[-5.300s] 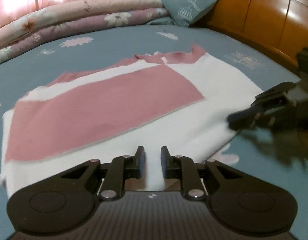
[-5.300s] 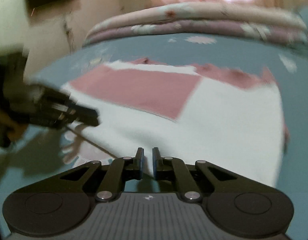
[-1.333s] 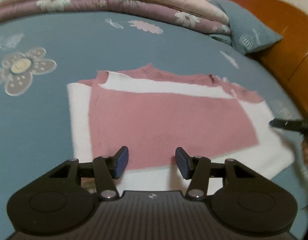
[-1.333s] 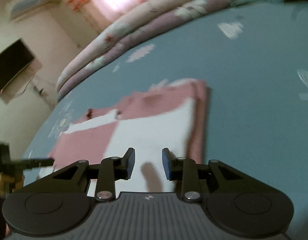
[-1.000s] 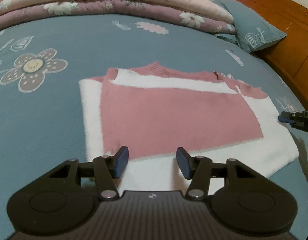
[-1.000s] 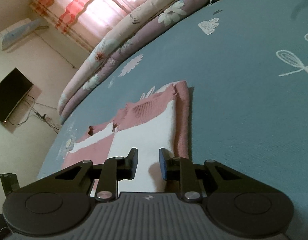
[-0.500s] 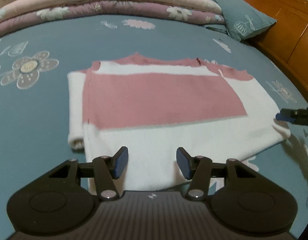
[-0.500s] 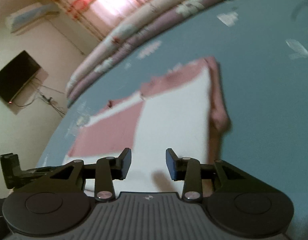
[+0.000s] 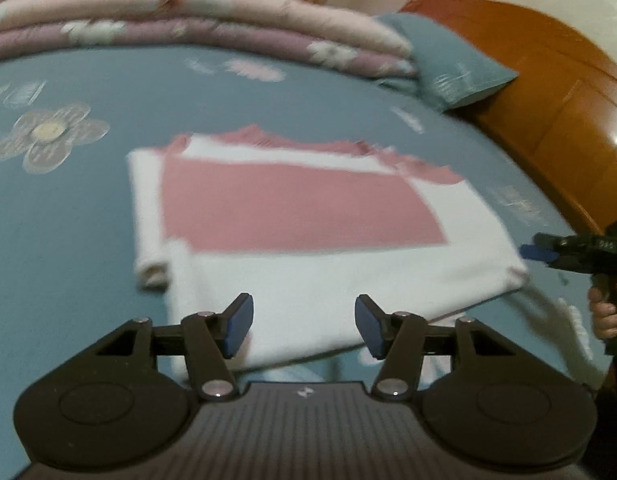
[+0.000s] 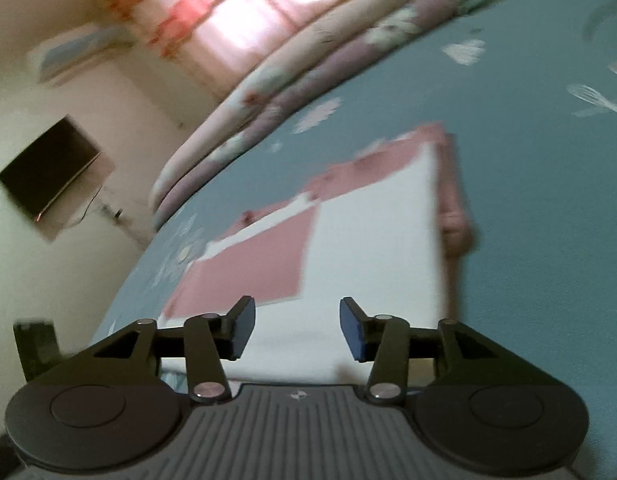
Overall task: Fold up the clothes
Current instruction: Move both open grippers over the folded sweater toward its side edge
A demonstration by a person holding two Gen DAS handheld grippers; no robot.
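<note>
Item: one pink-and-white knitted sweater, partly folded, lying flat on the blue-grey flower-printed bedsheet and taken here as the landmark for all places. Condition: a pink sleeve panel is laid across the white body; a small rolled cuff end sticks out at the sweater's left edge in the left wrist view; pink ribbed trim shows along the far edge. Beyond the sweater: a folded stack of pink and mauve floral quilts; beyond and to its right, a blue-grey pillow against an orange-brown wooden headboard. Left gripper: just short of the sweater's near white hem, jaws apart and empty, blue pads clear of the cloth; they have just been opening a little further, nothing between them. Right gripper: at the sweater's right-hand corner, jaws likewise apart and empty; they have just been opening markedly from a narrow gap, with only the white cloth lying below and beyond them, not pinched. In the left wrist view the same right gripper shows side-on, its blue tip just beside the sweater's corner, a hand on its handle. Change noted: against the views a second earlier, both cameras sit further back from the sweater and more of the near hem is in sight. Assessment: both tools appear to have let go and drawn back to the near edge, which suggests one fold is finished and the next hold, probably on the near hem, is being set up.
</note>
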